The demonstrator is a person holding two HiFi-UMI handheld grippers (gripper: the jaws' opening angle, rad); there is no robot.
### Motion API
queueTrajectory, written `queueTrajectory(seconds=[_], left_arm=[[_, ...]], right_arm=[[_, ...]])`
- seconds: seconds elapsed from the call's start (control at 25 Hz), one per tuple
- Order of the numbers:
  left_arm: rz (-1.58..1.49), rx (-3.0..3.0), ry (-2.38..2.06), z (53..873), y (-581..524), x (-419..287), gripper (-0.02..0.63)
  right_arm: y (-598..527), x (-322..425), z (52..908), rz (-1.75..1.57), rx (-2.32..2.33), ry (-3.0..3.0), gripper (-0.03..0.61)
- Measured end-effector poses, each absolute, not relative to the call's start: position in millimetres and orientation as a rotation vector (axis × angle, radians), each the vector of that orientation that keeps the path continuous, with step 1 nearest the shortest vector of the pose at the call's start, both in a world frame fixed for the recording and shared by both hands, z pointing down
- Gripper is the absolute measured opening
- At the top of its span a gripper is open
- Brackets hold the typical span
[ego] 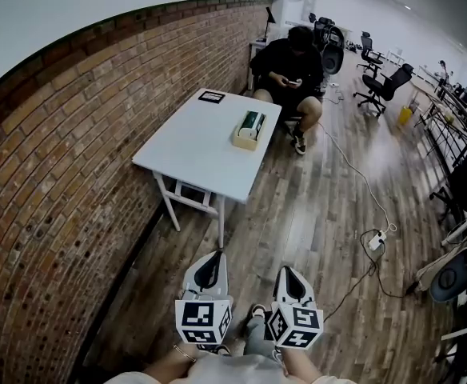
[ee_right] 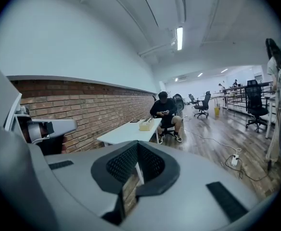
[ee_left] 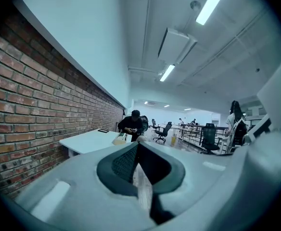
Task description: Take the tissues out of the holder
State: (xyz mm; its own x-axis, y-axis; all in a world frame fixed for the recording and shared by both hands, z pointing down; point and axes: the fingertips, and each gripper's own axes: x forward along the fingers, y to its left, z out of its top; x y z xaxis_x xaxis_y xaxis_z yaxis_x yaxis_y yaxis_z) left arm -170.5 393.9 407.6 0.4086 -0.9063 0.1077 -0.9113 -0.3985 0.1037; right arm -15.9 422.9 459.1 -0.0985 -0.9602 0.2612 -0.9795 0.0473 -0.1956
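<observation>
A pale wooden tissue holder [ego: 249, 131] with a green-patterned tissue pack in it stands on the far half of a white table [ego: 193, 146]. It shows small in the left gripper view [ee_left: 119, 139] and in the right gripper view [ee_right: 145, 124]. Both grippers hover over the wooden floor, well short of the table and pointing toward it. My left gripper [ego: 213, 257] [ee_left: 137, 144] is shut with nothing between its jaws. My right gripper [ego: 286, 270] [ee_right: 137, 143] is beside it, also shut and empty.
A brick wall [ego: 65, 182] runs along the table's left side. A small black framed card [ego: 212, 97] lies at the table's far corner. A seated person [ego: 291, 69] in black is just beyond the table. A cable and power strip [ego: 376, 239] lie on the floor at right, office chairs [ego: 384, 86] further back.
</observation>
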Motion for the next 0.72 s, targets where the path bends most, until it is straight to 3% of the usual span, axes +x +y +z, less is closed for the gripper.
queueTrajectory(seconds=[0.72], left_arm=[[0.086, 2.518, -1.632, 407, 245, -72, 0.008]], right_arm=[[274, 77, 450, 0.467, 2.058, -2.237, 0.006]])
